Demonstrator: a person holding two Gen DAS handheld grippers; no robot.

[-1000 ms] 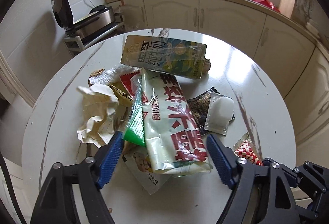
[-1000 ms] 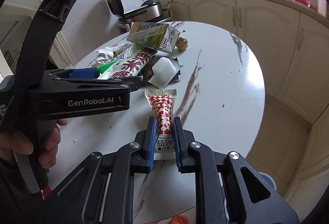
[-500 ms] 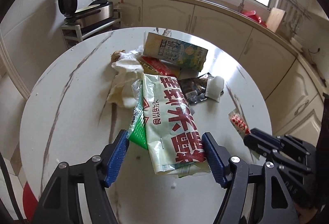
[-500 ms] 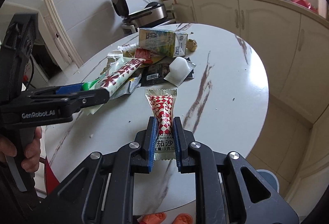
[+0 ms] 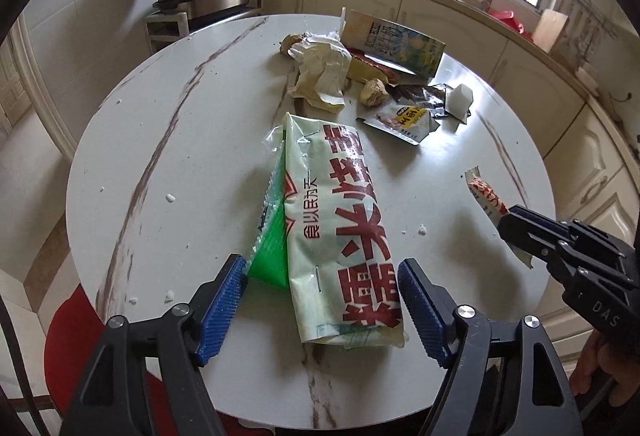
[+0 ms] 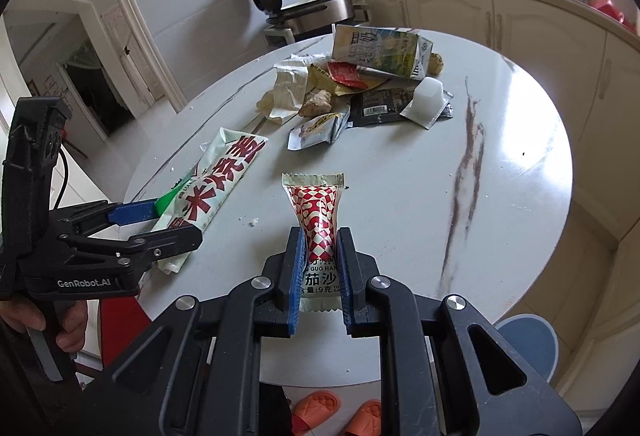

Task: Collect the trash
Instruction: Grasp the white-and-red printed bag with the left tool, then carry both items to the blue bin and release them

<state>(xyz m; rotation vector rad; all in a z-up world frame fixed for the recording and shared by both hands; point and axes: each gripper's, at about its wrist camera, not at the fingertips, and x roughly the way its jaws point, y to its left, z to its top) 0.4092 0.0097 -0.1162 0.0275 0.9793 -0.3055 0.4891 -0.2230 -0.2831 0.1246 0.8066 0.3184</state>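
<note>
- Left wrist view: the left gripper points down at a round white table with brown veins.
- Its jaws have just been opening. The large pale wrapper with red characters lies between the blue pads on the tabletop. The right pad is clear of the wrapper; the left pad sits at the green film at its side, and contact there cannot be told.
- Farther back a trash pile rests on the table: a crumpled paper, a milk carton on its side, a small snack packet and a white plastic cup.
- At the right edge, the right gripper holds a red-and-white checked sachet above the table.
- Right wrist view: the right gripper has its jaws clamped on the lower half of the checked sachet, which stands upright between the blue pads, clear of the table.
- At the left, a hand holds the left gripper, whose fingers flank the near end of the large wrapper.
- The milk carton, crumpled paper and white cup lie at the far side of the table.
- Orange slippers lie on the floor below the table edge.
</note>
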